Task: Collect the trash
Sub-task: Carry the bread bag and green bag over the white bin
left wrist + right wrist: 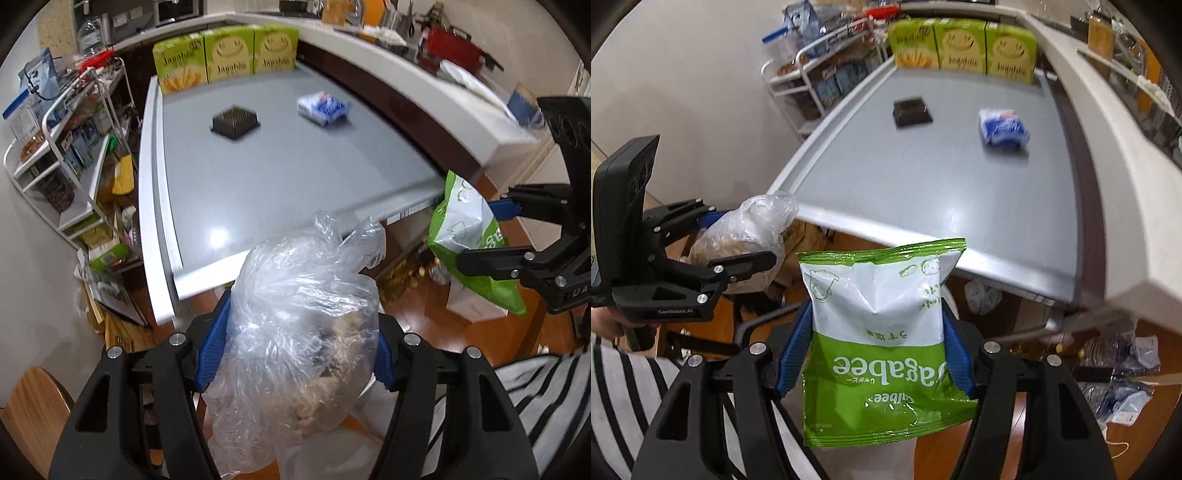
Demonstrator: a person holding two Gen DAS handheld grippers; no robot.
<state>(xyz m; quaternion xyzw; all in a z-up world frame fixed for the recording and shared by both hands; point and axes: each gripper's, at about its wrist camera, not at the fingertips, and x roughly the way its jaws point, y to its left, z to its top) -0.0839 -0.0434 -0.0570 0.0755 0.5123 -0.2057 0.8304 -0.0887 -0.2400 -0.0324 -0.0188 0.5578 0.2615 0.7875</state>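
Load, left tool: closed on a crumpled clear plastic bag with pale scraps inside; the blue pads press its two flanks.
Load, right tool: closed on a green-and-white snack bag, pinched across its lower half.
Height: both tools hang off the near edge of the desk, with wooden floor below them.
Side by side: seen from the left tool, the right tool stands off to its right and a little ahead, near but not touching.
Remaining trash: a blue-and-white wrapper and a dark square tray lie on the desk, well ahead of both tools.
Nearer tool: the wrapper lies ahead and right of the right tool, so that one looks nearer; the tray lies ahead and slightly left of the left tool.
Snack bag axis: long axis runs forward along the tool's fingers, the sealed top pointing away toward the desk, the print upside down to the camera.
Clear bag axis: bunched and roundish, its twisted neck pointing up and forward.
Wrapper axis: motion blur hides its exact lie.
Backdrop: three green boxes line the far edge.
Judgement: both tools are full, so each load probably needs dropping before the desk items; no bin shows.
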